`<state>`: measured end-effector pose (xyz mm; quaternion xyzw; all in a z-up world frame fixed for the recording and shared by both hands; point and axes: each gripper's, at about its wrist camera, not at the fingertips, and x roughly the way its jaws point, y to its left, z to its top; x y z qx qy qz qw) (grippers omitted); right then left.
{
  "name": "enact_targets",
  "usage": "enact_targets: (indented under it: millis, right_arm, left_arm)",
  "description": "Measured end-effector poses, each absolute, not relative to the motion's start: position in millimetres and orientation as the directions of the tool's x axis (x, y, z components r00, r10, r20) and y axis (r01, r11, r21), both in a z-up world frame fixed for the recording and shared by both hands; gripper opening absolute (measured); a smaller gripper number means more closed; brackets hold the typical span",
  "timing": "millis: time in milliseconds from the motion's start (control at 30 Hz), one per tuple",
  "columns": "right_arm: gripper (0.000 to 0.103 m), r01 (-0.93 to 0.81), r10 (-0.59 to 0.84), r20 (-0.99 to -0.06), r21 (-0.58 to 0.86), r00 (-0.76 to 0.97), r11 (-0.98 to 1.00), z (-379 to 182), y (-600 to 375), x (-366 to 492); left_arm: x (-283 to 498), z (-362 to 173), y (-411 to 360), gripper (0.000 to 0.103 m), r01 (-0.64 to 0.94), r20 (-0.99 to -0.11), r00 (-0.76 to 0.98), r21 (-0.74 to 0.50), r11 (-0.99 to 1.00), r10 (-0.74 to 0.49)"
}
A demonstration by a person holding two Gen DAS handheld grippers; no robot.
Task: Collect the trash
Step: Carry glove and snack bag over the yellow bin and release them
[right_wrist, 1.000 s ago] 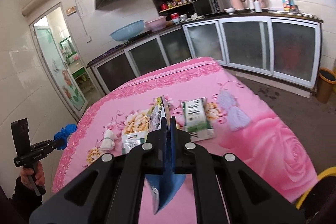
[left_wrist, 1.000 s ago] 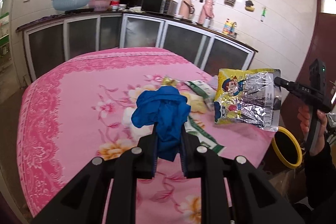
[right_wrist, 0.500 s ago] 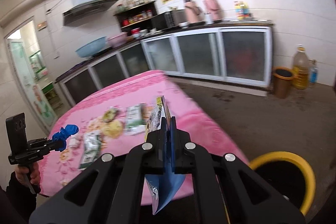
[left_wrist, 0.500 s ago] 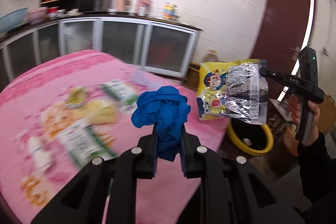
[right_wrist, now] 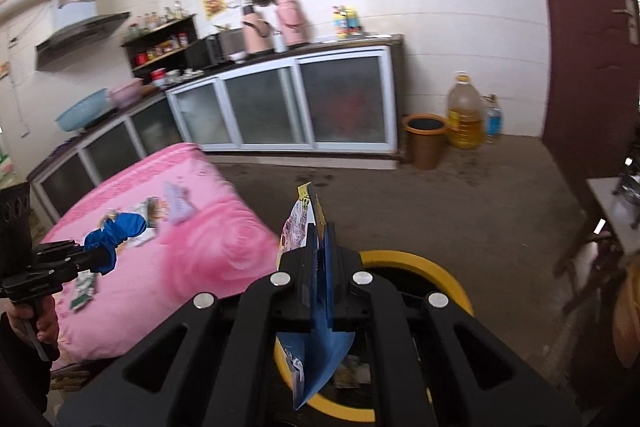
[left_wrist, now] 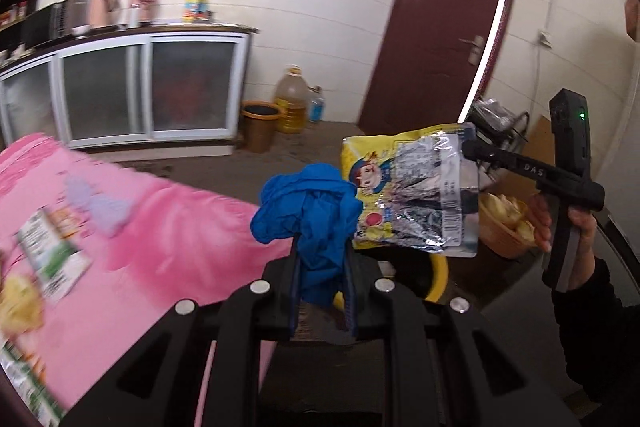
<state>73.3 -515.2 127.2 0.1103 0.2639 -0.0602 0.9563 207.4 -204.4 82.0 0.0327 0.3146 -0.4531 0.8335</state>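
Right gripper [right_wrist: 318, 259] pinches snack wrapper [right_wrist: 310, 211] over yellow bin [right_wrist: 436, 273] so we drop; left gripper [left_wrist: 322, 267] clamps blue glove [left_wrist: 308, 203].

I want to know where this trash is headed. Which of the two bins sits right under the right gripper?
The yellow-rimmed bin, directly below the right gripper and its snack wrapper. The brown bin stands far off by the cabinets.

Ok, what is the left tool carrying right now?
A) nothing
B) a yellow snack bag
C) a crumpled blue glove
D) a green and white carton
C: the left tool is clamped on the crumpled blue glove, while the yellow snack bag hangs from the right tool.
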Motion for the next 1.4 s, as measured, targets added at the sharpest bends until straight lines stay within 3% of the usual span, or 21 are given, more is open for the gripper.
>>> enact_targets:
  millis: [867,900,933,1000,1033,1067,1133,1400]
  right_arm:
    - [0.004,0.363,-0.163,-0.694,0.150,0.701,0.920,40,-579,87]
    - [0.005,0.368,-0.162,-0.702,0.152,0.693,0.917,40,-581,89]
    - [0.006,0.372,-0.158,-0.717,0.150,0.679,0.916,37,-583,91]
    - [0.012,0.397,-0.180,-0.728,0.137,0.661,0.907,33,-586,92]
    - [0.020,0.412,-0.195,-0.735,0.125,0.650,0.903,32,-587,92]
    - [0.037,0.418,-0.195,-0.737,0.129,0.647,0.899,30,-588,92]
    - [0.059,0.423,-0.178,-0.726,0.169,0.665,0.890,30,-593,88]
    - [0.060,0.419,-0.200,-0.700,0.155,0.685,0.895,42,-586,74]
  left_arm:
    - [229,-4,-396,0.017,0.850,-0.690,0.168,-0.260,0.458,-0.704]
    - [230,-5,-399,0.018,0.847,-0.689,0.170,-0.263,0.462,-0.704]
    - [232,-5,-400,0.028,0.842,-0.689,0.174,-0.266,0.469,-0.704]
    - [237,-4,-398,0.075,0.817,-0.670,0.194,-0.294,0.496,-0.717]
    - [238,-4,-396,0.081,0.808,-0.660,0.200,-0.306,0.503,-0.724]
    - [240,-4,-393,0.082,0.800,-0.651,0.195,-0.328,0.503,-0.734]
    - [241,-4,-390,0.083,0.789,-0.654,0.204,-0.331,0.518,-0.728]
    - [246,15,-342,0.084,0.731,-0.608,0.321,-0.328,0.598,-0.726]
